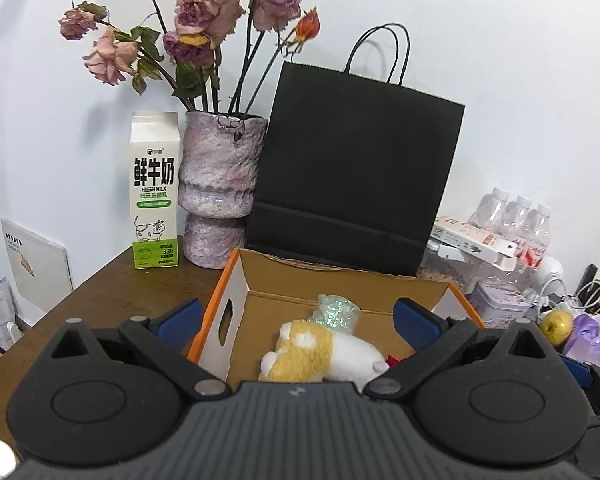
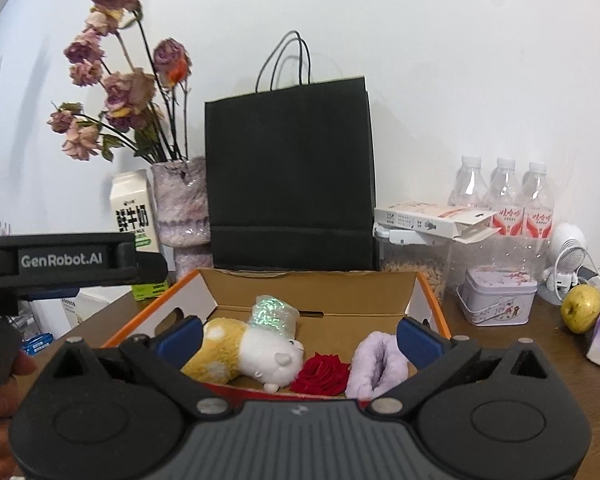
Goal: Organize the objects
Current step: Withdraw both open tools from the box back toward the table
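Observation:
An open cardboard box with orange edges (image 1: 236,280) (image 2: 428,292) stands on the brown table. In it lie a yellow and white plush toy (image 1: 320,350) (image 2: 244,348), a glittery green cup (image 1: 338,314) (image 2: 274,316), a red rose (image 2: 322,374) and a purple fuzzy item (image 2: 376,364). My left gripper (image 1: 298,320) is open and empty above the box's near side. My right gripper (image 2: 298,336) is open and empty, also just above the box's near edge. The left gripper's body shows at the left of the right wrist view (image 2: 60,260).
Behind the box stand a black paper bag (image 1: 360,168) (image 2: 290,172), a purple vase of dried roses (image 1: 216,192) (image 2: 182,208) and a milk carton (image 1: 155,192) (image 2: 134,210). To the right are water bottles (image 2: 504,196), a tin (image 2: 496,296), a clear container (image 2: 416,260) and an apple (image 2: 580,308).

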Action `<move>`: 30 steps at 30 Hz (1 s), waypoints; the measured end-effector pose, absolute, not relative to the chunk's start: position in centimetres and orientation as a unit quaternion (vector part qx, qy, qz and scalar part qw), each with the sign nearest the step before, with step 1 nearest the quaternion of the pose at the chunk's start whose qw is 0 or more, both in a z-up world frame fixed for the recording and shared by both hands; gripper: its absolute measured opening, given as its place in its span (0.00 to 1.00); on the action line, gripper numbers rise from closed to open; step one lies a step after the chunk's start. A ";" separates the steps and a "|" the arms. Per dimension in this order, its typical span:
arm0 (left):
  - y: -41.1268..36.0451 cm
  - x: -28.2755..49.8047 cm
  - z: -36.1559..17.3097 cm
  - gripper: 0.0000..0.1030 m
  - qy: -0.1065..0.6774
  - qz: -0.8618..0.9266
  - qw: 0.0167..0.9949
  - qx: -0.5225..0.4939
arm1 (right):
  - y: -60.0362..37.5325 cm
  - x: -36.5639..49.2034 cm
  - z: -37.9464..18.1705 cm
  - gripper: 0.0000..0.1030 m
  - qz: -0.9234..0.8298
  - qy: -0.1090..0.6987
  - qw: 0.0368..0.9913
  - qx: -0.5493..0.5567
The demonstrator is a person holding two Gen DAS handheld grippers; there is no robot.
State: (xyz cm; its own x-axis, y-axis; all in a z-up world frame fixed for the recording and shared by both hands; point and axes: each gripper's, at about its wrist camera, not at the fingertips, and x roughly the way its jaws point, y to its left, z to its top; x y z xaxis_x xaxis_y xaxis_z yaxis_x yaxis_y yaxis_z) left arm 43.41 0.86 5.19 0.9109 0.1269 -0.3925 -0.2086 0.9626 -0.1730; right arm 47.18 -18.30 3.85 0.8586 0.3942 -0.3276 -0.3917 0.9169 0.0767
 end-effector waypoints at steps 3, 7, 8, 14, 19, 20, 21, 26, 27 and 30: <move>0.9 41.8 5.7 1.00 0.191 0.081 0.972 -0.110 | -18.7 45.5 4.4 1.00 0.205 0.164 0.965 0.001; 0.9 39.8 6.3 1.00 0.186 0.073 0.973 -0.112 | -19.4 43.2 5.1 1.00 0.204 0.155 0.967 0.003; 0.8 39.3 6.4 1.00 0.184 0.071 0.974 -0.112 | -19.6 42.7 5.3 1.00 0.204 0.153 0.967 0.004; 0.8 36.5 6.9 1.00 0.186 0.067 0.975 -0.105 | -20.2 39.5 5.8 1.00 0.203 0.148 0.968 0.003; 0.8 33.9 7.4 1.00 0.182 0.061 0.976 -0.099 | -20.5 36.7 5.5 1.00 0.206 0.150 0.967 0.004; 0.8 33.4 7.5 1.00 0.183 0.059 0.977 -0.096 | -20.6 36.1 5.4 1.00 0.206 0.151 0.967 0.003; 0.7 32.9 7.5 1.00 0.184 0.058 0.977 -0.093 | -20.6 35.5 5.4 1.00 0.205 0.151 0.967 0.001; 0.3 29.3 7.7 1.00 0.176 0.060 0.980 -0.075 | -21.2 32.2 5.1 1.00 0.206 0.152 0.967 -0.002; 0.3 28.7 7.7 1.00 0.177 0.058 0.980 -0.074 | -21.3 31.6 5.0 1.00 0.206 0.153 0.966 -0.001; 0.2 26.6 7.5 1.00 0.178 0.053 0.980 -0.071 | -21.7 29.6 4.5 1.00 0.205 0.156 0.966 -0.003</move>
